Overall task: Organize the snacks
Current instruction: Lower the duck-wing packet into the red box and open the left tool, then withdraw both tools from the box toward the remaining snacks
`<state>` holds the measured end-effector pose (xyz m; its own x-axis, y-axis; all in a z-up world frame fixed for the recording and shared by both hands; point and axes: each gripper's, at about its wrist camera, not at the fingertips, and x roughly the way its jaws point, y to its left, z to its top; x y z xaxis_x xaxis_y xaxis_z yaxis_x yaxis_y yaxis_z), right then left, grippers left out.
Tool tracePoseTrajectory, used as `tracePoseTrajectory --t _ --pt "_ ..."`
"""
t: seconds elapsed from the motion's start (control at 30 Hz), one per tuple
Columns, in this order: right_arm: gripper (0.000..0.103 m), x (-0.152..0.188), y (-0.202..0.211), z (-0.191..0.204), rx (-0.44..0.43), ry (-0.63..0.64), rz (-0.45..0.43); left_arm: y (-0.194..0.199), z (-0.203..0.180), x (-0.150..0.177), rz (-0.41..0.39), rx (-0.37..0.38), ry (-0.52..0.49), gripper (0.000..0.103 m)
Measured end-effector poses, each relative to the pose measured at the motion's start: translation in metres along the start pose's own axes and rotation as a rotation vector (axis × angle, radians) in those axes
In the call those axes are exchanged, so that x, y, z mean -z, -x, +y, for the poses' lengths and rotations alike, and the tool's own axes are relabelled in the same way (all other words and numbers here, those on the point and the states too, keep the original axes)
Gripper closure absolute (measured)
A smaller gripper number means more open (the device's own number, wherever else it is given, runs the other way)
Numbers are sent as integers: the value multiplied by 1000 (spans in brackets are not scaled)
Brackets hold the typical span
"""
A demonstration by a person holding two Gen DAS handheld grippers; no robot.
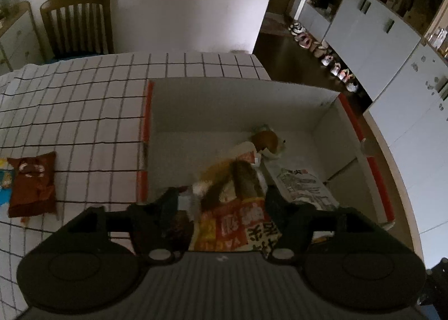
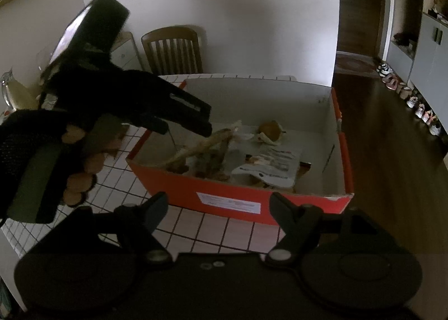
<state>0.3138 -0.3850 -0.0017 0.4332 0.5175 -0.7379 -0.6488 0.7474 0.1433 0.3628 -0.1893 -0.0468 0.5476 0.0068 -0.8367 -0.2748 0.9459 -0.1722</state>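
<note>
A red cardboard box (image 1: 378, 174) with a white inside stands on the checked tablecloth (image 1: 84, 112). Several snack packets lie in it: a red and yellow one (image 1: 235, 222), a white printed one (image 1: 305, 185) and a round brown one (image 1: 266, 139). My left gripper (image 1: 224, 201) hangs over the box's near left part, jaws wide, with the red and yellow packet lying between the fingers, pads apart from it. From the right wrist, the left gripper (image 2: 184, 128) points down into the box (image 2: 224, 196) above a tilted packet (image 2: 207, 143). My right gripper (image 2: 219, 208) is open before the box's front wall, holding nothing.
A brown snack bag (image 1: 32, 182) lies on the cloth left of the box, a blue and yellow packet (image 1: 4, 180) beside it. A wooden chair (image 1: 78, 23) stands behind the table. The table edge (image 1: 403, 180) runs close to the box's right side. A gloved hand (image 2: 78, 163) holds the left gripper.
</note>
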Motion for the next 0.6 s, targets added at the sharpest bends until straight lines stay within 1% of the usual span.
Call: tracePoseTrajectory --t 0.17,0.27,0.33,0.37,0.43,0.5,0.6 --pt "21 -5 6 13 -6 11 -18 33 23 8 -30 53 30 27" --pt "20 -8 9 25 -7 20 -32 53 42 13 -45 100 50 27" --pt "19 -11 10 34 -6 23 -41 66 55 18 -57 116 52 27" --pt "18 -13 11 40 -8 22 -47 73 63 21 -65 123 47 27" --pt "17 -15 12 50 -12 20 -54 87 79 27 -86 127 41 20" --pt "16 -18 12 63 -18 27 -60 101 96 33 -113 127 40 20" --pt "15 -23 8 85 -25 37 -66 119 123 38 -134 127 46 20"
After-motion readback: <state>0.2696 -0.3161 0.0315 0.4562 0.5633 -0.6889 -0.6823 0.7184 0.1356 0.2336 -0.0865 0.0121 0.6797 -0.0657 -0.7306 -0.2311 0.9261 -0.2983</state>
